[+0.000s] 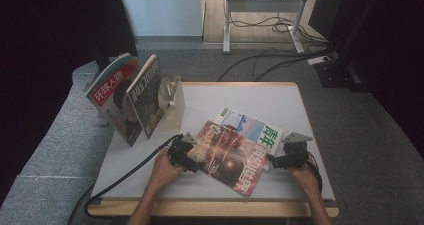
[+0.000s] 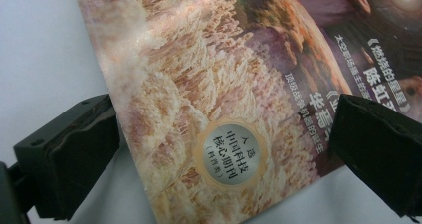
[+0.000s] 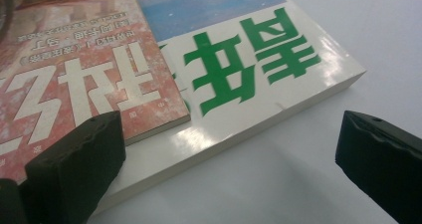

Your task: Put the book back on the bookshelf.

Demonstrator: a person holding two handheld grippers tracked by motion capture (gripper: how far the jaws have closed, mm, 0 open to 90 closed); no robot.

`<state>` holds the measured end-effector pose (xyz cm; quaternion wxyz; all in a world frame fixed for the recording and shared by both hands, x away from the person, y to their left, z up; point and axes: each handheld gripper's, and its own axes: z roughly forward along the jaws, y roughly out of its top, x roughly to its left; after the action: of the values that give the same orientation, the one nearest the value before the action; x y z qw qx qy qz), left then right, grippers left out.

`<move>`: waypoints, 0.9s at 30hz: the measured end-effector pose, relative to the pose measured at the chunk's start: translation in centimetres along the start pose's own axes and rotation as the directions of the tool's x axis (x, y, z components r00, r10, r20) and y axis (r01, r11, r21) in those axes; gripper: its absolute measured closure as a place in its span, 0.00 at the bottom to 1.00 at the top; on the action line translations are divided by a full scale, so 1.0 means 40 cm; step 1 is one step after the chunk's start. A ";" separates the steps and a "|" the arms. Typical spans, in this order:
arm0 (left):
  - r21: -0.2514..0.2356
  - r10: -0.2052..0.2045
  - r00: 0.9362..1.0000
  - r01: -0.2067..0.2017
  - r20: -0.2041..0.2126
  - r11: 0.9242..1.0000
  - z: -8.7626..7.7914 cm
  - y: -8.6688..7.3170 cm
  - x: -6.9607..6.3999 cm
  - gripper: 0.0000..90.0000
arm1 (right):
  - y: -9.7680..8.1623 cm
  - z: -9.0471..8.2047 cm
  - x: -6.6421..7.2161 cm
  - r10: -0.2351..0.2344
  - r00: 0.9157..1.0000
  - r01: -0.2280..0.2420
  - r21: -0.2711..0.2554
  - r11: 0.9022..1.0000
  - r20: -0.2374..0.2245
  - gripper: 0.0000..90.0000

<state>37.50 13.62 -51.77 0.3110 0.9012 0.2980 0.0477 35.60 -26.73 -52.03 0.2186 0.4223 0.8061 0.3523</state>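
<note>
A red-covered magazine (image 1: 232,157) lies flat near the table's front, partly on top of a white and blue magazine (image 1: 255,127) with green characters. My left gripper (image 1: 196,161) is at the red magazine's left edge. In the left gripper view it (image 2: 224,159) is open, with the red cover (image 2: 199,84) between the jaws and a silver round sticker (image 2: 233,153) near its corner. My right gripper (image 1: 273,161) is at the stack's right corner. It (image 3: 229,169) is open, and the white magazine's (image 3: 249,69) corner lies just ahead of the jaws with the red magazine (image 3: 74,74) overlapping it.
Two more magazines (image 1: 112,92) (image 1: 145,92) stand upright in a clear stand (image 1: 172,102) at the table's back left. The white table (image 1: 260,97) has a wooden front edge. Cables and desk legs (image 1: 227,20) are on the floor beyond.
</note>
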 end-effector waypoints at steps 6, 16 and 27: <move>0.007 -0.013 1.000 0.013 0.010 1.000 -0.012 -0.014 -0.009 0.00 | 0.024 0.026 -0.018 0.010 1.000 -0.010 0.010 1.000 0.014 0.00; 0.039 0.005 1.000 -0.005 0.001 0.999 -0.019 -0.022 -0.035 0.00 | 0.063 0.067 -0.045 0.023 0.999 -0.024 0.030 0.999 0.044 0.00; 0.007 -0.017 0.996 0.016 0.090 1.000 -0.037 -0.049 -0.055 0.00 | 0.103 0.117 -0.073 0.058 0.997 -0.060 0.029 0.998 0.059 0.00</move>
<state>34.30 14.38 -51.52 0.3219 0.9009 0.2911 0.0034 42.42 -25.74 -51.86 0.2247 0.4593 0.7919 0.3337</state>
